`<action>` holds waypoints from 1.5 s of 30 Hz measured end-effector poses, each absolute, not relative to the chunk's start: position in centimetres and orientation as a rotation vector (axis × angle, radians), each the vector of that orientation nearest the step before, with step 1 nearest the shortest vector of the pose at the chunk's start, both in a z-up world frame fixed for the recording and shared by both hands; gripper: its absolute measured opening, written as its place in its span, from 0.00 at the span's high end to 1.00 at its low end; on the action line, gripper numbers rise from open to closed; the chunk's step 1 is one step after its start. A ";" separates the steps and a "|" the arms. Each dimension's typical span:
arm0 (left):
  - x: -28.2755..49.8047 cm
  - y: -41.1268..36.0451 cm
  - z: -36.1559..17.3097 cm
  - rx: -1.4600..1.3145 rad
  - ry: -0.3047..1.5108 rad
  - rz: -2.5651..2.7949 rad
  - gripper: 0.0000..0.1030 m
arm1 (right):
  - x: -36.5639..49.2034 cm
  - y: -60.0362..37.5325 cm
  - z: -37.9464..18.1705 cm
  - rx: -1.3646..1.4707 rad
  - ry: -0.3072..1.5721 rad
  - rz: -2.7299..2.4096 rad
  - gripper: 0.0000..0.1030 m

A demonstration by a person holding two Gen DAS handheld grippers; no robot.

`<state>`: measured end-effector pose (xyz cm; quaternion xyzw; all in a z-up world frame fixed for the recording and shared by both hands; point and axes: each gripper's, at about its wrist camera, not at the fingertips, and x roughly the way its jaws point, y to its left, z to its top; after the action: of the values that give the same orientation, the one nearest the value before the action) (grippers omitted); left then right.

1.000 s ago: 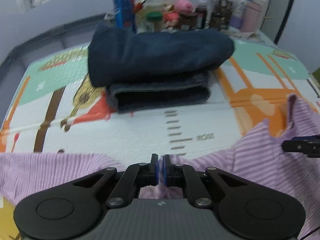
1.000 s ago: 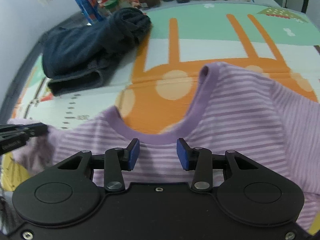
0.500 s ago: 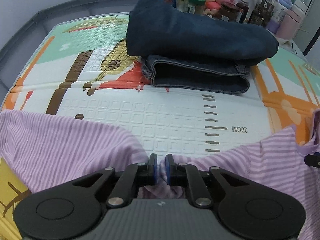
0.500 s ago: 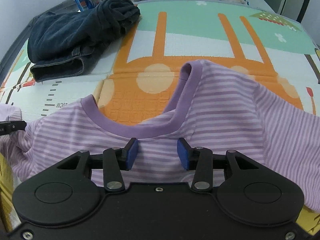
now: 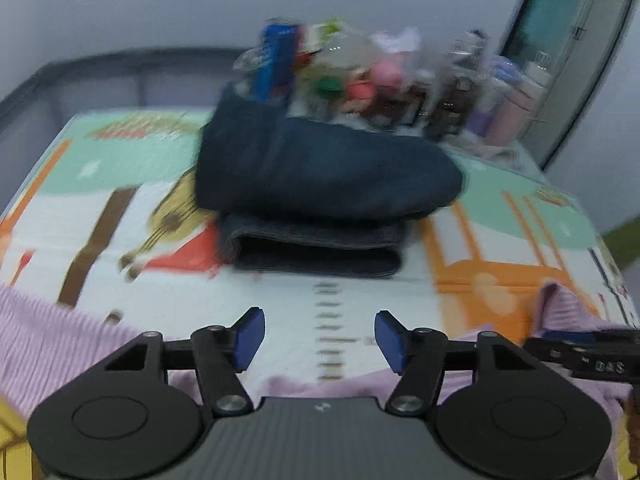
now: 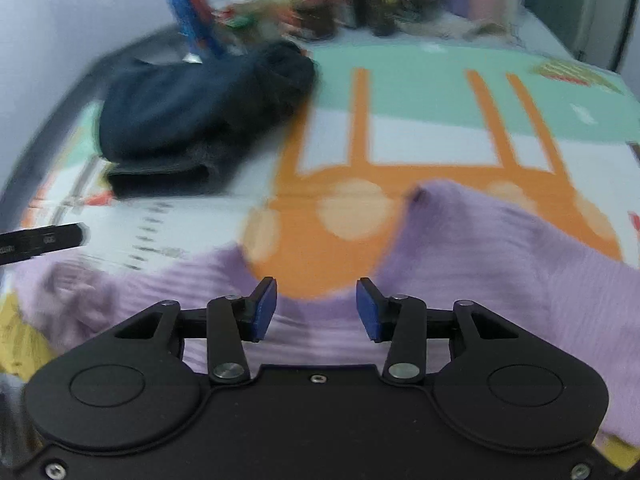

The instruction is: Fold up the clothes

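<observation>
**Ana:** Mat first, from the left wrist view. What carries everything?

**Ben:** A foam play mat with cartoon prints in mint, orange and white, and a printed ruler scale down its middle. Grey walls stand behind it, with a window at upper left and a dark door frame at right. Along the mat's far edge sits a blurred clutter of jars and bottles, a blue carton among them.

**Ana:** And the clothes?

**Ben:** Folded dark jeans lie stacked toward the far edge. The lilac striped T-shirt spreads along the near edge, under the tool.

**Ana:** The left gripper?

**Ben:** Tilted down toward the mat, its jaws opening and already wide, with nothing between the blue pads. The shirt lies below them.

**Ana:** Now the right wrist view.

**Ben:** Same mat, with the jeans at far left and the shirt across the near edge, its neckline curving open over an orange print. The right gripper tilts down above the collar area, its jaws opening, parted moderately and gripping nothing. The left gripper's tip pokes in from the left edge.
</observation>
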<state>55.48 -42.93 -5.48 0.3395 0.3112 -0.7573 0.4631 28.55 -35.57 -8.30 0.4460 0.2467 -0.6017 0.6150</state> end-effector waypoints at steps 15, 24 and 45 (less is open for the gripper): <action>51.7 -42.1 -10.6 1.166 0.686 -1.972 0.38 | 28.3 -41.0 -12.0 1.332 0.457 -1.176 0.53; 51.8 -41.5 -11.2 1.185 0.687 -2.003 0.41 | 28.9 -41.8 -13.1 1.365 0.452 -1.081 0.80; 54.5 -41.1 -10.8 1.120 0.860 -1.941 0.34 | 29.3 -33.6 -10.5 1.157 0.557 -0.907 0.91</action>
<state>54.54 -41.12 -10.81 0.4349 0.3338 -0.7538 0.3621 29.35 -33.59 -10.48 0.5208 0.2506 -0.4084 0.7065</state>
